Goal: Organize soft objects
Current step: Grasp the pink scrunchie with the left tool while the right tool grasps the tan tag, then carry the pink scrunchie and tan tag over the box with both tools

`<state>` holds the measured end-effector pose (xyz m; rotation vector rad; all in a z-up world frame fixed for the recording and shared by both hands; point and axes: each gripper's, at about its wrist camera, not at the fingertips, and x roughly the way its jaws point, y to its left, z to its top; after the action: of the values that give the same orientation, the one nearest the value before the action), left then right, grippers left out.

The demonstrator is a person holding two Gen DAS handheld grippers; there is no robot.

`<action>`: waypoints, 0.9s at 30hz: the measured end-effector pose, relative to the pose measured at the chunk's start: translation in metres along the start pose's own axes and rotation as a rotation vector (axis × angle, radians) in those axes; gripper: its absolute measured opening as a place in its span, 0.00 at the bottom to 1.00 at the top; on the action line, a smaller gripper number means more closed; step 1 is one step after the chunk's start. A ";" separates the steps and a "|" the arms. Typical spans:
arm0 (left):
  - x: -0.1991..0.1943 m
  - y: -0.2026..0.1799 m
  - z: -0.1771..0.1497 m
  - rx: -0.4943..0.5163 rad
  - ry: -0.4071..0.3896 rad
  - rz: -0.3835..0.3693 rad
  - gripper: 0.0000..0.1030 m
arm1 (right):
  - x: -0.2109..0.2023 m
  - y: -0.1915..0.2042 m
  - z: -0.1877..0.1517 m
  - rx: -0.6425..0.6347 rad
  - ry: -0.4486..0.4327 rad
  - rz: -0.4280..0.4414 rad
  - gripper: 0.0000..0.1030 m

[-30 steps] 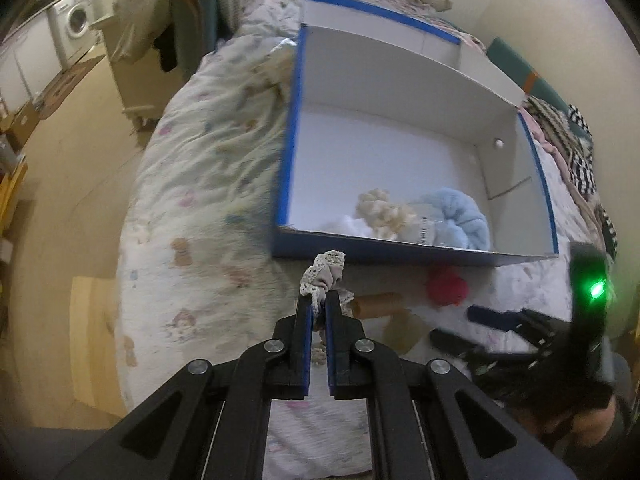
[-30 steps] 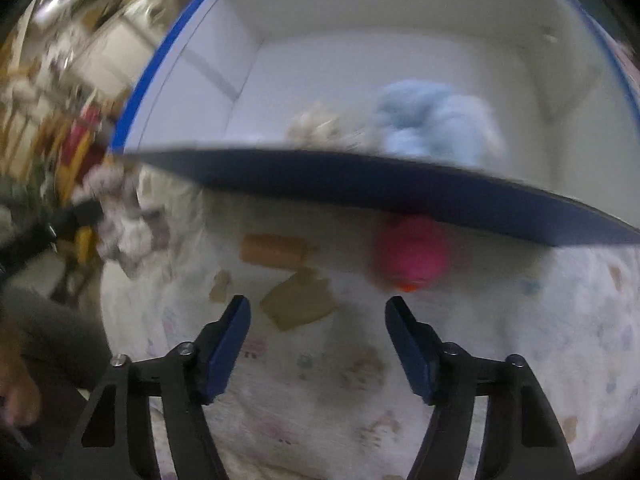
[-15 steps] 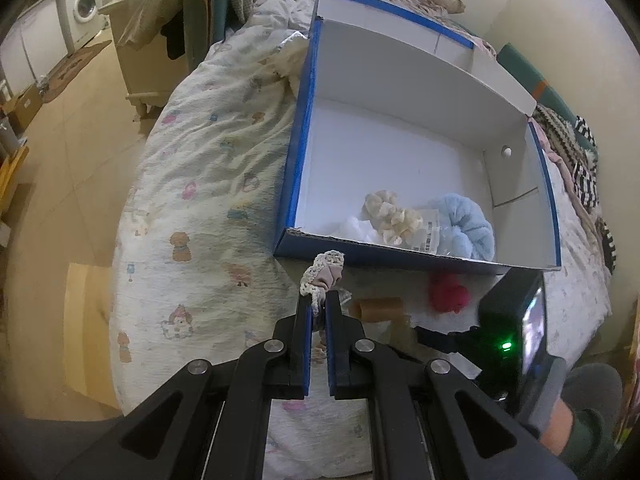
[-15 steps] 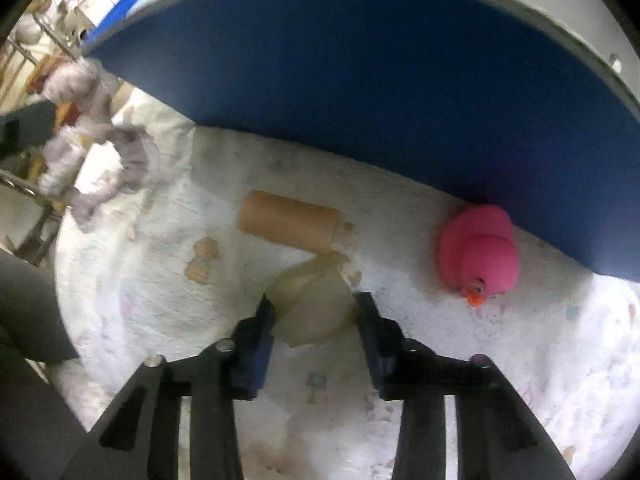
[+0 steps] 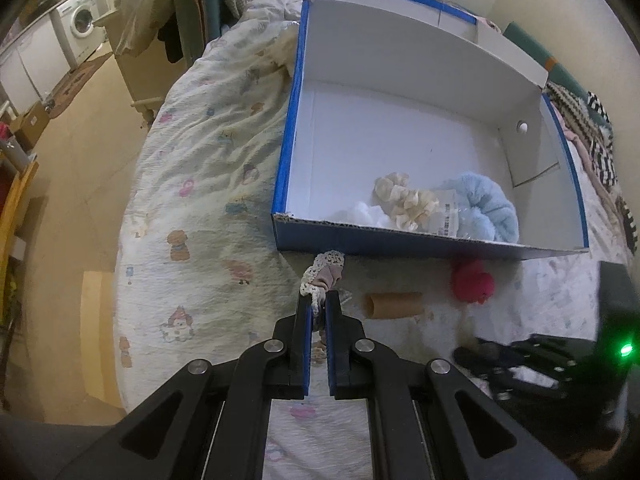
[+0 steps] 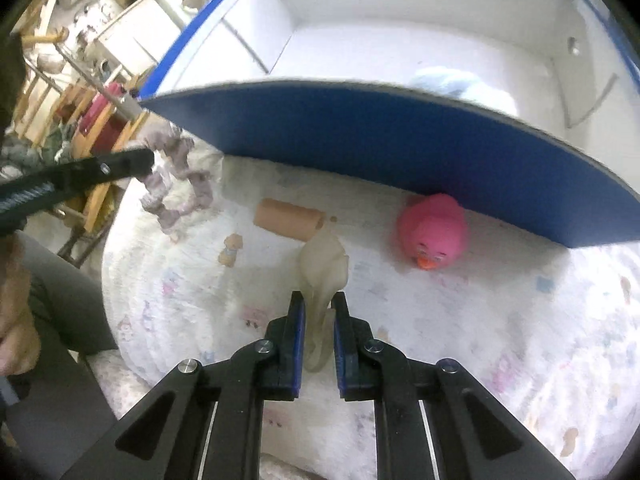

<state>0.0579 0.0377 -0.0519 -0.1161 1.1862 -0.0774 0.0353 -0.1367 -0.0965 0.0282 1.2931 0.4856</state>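
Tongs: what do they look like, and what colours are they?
Both tongs, left and right, are matte black with triangular cut-outs, round silver bolts, and bright blue pads lining the inner faces of two straight fingers. The right one's body shows a glowing green light.

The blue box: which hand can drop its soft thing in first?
Probably the left. Its tool holds the lace scrunchie right at the blue box's front wall. The right tool grips its cream cloth farther back, low over the bedspread.

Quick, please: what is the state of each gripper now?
Left gripper: closed on a lace-trimmed mauve fabric scrunchie.
Right gripper: closed on a floppy cream-coloured soft piece.
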 end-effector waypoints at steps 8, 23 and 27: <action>-0.005 -0.007 -0.006 0.043 -0.023 0.015 0.06 | -0.034 -0.009 -0.001 0.044 -0.083 0.062 0.14; -0.079 -0.013 0.008 0.037 -0.299 0.005 0.06 | -0.096 0.011 0.025 0.012 -0.300 0.173 0.14; -0.092 -0.022 0.025 0.041 -0.334 -0.005 0.06 | -0.112 0.004 0.035 0.034 -0.364 0.177 0.14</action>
<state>0.0469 0.0285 0.0452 -0.0914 0.8502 -0.0830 0.0451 -0.1652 0.0164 0.2503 0.9453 0.5804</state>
